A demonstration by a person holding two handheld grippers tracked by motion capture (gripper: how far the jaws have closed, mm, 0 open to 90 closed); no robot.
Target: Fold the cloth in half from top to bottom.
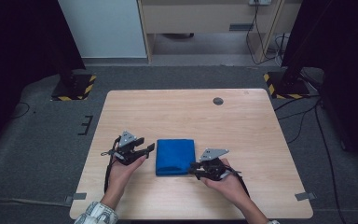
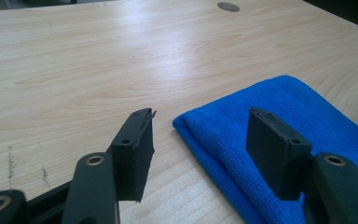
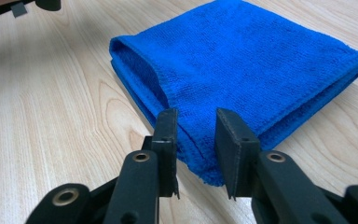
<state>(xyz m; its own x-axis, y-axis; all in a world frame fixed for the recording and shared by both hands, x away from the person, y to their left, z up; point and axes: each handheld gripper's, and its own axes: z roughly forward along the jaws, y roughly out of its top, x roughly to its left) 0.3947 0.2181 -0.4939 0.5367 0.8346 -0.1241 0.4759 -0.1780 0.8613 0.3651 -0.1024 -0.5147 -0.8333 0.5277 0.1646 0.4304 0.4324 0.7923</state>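
Observation:
A folded blue cloth (image 1: 175,156) lies flat on the wooden table (image 1: 191,112), near the front edge. My left gripper (image 1: 148,148) is at the cloth's left side, its jaws open. In the left gripper view the cloth's (image 2: 279,102) folded corner sits between and just beyond the open jaws of the left gripper (image 2: 198,135), untouched. My right gripper (image 1: 193,169) is at the cloth's front right corner. In the right gripper view the jaws of the right gripper (image 3: 196,126) stand a little apart, with the corner of the cloth (image 3: 242,56) in the gap and the pads not pressing on it.
A round grey grommet (image 1: 218,101) is set into the table near its far edge, right of centre. Dark stands with striped bases (image 1: 72,88) flank the table's far corners on the carpet. Bare wood surrounds the cloth.

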